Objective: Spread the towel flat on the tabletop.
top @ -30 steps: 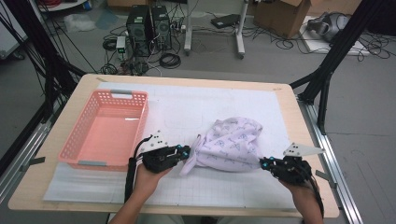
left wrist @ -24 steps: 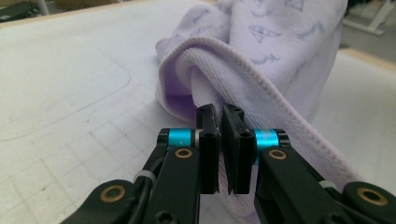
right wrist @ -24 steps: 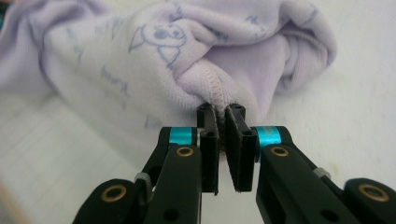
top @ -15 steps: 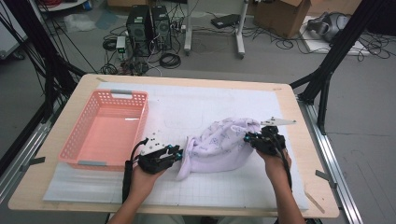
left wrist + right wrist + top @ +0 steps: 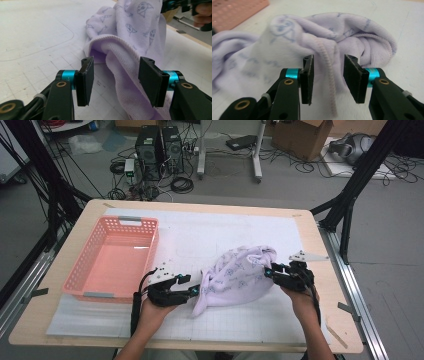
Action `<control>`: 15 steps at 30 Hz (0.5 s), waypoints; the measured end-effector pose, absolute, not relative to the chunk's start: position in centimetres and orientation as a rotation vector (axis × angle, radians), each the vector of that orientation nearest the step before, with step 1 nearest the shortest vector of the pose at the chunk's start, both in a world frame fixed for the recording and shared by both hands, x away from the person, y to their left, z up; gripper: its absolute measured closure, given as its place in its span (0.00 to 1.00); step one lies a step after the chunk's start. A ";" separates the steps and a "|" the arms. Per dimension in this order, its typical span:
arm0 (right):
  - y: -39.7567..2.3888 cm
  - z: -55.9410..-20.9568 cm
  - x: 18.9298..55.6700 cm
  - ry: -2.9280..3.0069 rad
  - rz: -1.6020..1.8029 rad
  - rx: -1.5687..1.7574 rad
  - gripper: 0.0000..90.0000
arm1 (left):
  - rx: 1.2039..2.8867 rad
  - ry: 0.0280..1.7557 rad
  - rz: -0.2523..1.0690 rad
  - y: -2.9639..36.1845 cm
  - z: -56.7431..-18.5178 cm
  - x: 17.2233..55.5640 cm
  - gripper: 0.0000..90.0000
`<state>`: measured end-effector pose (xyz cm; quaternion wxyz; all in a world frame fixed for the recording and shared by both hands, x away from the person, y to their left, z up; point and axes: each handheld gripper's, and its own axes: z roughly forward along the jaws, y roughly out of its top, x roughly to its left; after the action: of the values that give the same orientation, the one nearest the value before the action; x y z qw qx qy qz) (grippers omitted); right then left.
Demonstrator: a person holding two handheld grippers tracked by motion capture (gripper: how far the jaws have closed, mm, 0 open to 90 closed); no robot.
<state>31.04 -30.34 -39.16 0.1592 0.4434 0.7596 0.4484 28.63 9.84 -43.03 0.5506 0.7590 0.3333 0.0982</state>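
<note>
A pale lilac cloth lies bunched in a soft heap on the white gridded sheet, right of centre, twd the near edge of the table. It is ribbed knit fabric w/ small blue-grey printed motifs (they look like little cones or birds, too small to tell). The heap is folded over on itself, w/ a narrow end trailing to the near left. In the left gripper view a thick rolled fold hangs down toward the sheet. In the right gripper view a stitched hem edge runs down the crumpled front
</note>
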 end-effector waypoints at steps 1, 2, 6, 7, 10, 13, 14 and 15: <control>-30.8 -39.1 30.5 2.167 1.285 1.244 0.65 | 1.801 0.786 0.227 9.7 -43.1 28.6 0.51; -31.2 -39.1 29.9 2.162 1.278 1.233 0.65 | 1.807 0.783 0.223 9.7 -43.2 28.6 0.51; -33.2 -39.5 28.0 2.108 1.293 1.234 0.64 | 1.816 0.779 0.207 9.5 -43.4 28.7 0.51; -33.6 -39.8 27.6 2.103 1.269 1.242 0.64 | 1.820 0.769 0.200 9.5 -43.4 28.6 0.50; -34.2 -41.7 27.0 2.181 1.195 1.238 0.65 | 1.810 0.745 0.182 9.4 -43.3 28.6 0.49; -33.6 -43.7 26.4 2.288 1.201 1.185 0.65 | 1.808 0.725 0.158 9.3 -43.2 28.4 0.49; -33.3 -44.0 26.4 2.315 1.236 1.183 0.64 | 1.812 0.721 0.151 9.2 -43.2 28.4 0.48; -32.9 -44.1 26.5 2.327 1.267 1.167 0.64 | 1.812 0.721 0.151 9.2 -43.2 28.4 0.48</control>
<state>26.53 -32.90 -44.14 0.1229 0.3999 0.7977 0.4343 28.41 9.23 -43.18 0.5587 0.7683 0.3058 0.0639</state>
